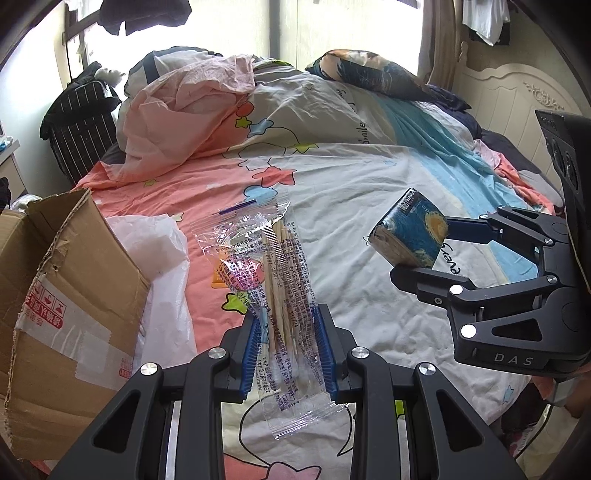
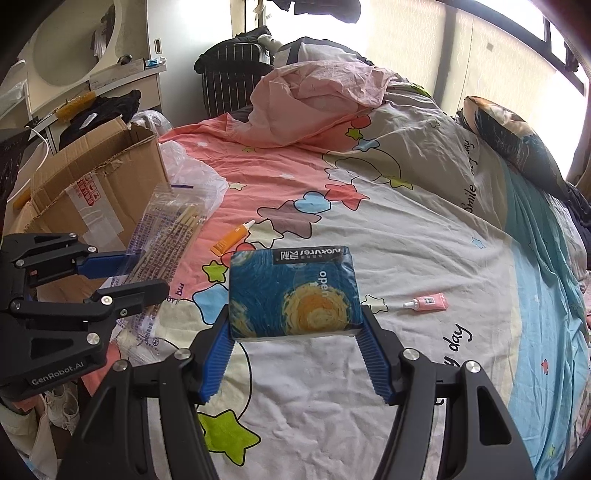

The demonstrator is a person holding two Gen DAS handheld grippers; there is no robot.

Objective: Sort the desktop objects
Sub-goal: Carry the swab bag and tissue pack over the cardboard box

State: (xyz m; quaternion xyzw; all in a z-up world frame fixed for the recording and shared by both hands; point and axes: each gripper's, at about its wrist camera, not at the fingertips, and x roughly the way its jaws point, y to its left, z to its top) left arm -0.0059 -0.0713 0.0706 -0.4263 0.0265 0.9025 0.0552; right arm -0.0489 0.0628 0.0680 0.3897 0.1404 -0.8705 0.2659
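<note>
Squarely between right gripper pads (tissue pack).

I stood over a wide bed spread with a cartoon star quilt. Bright daylight came through the window behind it. A cream carved headboard stood right, a white cabinet left.

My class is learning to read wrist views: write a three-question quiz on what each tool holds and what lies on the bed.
1. True or false: the left tool grips a tissue pack.
2. Which tube lies nearer the box? A orange tube; B pink tube.
3. Fill in: the clear bag holds wooden ____.

Key: 1 false, the right tool grips it; 2 A; 3 sticks.
</note>
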